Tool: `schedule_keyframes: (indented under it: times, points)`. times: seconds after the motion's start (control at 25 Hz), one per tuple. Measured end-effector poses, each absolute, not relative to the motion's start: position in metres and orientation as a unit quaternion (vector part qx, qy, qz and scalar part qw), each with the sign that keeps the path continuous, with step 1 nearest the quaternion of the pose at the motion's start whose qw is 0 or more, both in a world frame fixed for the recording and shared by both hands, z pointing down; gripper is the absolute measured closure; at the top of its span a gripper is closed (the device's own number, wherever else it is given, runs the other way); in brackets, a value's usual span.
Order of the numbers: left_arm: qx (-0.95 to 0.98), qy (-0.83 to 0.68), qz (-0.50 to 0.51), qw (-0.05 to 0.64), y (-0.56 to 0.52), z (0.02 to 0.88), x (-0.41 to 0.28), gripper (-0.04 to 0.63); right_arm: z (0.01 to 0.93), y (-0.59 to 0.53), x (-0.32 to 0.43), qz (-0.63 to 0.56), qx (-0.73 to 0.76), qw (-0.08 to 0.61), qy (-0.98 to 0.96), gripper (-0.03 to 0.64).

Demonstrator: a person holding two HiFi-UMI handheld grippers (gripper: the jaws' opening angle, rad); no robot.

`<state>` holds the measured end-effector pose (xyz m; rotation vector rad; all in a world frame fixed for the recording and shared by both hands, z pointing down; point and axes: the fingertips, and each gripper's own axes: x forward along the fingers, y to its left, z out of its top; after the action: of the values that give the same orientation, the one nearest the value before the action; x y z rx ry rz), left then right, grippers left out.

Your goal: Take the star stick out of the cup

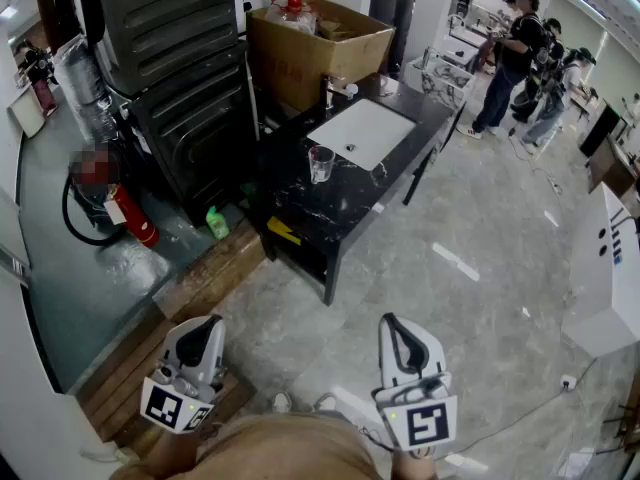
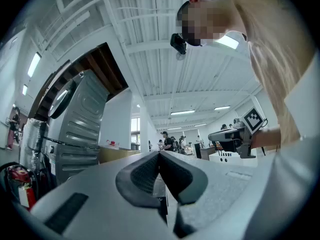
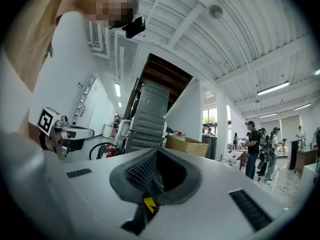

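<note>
**Operator:** What is the state of the claws?

**Technician:** The left claw (image 2: 159,156) has its jaws pressed together at the tips, with nothing between them. The right claw (image 3: 157,154) is the same: jaws together and empty. Both are held low and close to the body, side by side, tips pointing forward.

**Operator:** Where is the work?

**Technician:** Bare floor (image 1: 300,308) lies directly ahead of both claws. The black table (image 1: 300,208) stands beyond it, well apart from either tip. The cup (image 1: 321,163) stands upright on the table, ahead of the gap between the two claws and slightly nearer the right claw's line. A white basin (image 1: 362,133) is set in the top just past the cup, and a cardboard box (image 1: 320,43) stands further off.

**Operator:** And the star stick?

**Technician:** It cannot be made out at this range. The cup looks like clear glass, and its contents are too small to tell.

**Operator:** How will it handle?

**Technician:** Probably light, thin and stiff, so it should need only a gentle pinch. The best hold is likely on the shaft just above the rim, not on the star. The cup is probably light and breakable and may tip or lift with the stick. Steady its lower wall with the other claw and pull straight up. Both claws need to open before contact.
</note>
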<state>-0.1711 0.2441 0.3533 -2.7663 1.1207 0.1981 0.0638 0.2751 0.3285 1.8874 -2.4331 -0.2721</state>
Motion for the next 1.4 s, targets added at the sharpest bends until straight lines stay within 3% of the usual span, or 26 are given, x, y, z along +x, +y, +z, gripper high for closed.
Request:
schedule_keyframes:
  times: [1.4]
  points:
    - [-0.920, 0.381, 0.056, 0.079, 0.255, 0.354, -0.125, 0.595, 0.342, 0.282, 0.099, -0.078, 0.593, 0.019, -0.801, 0.613]
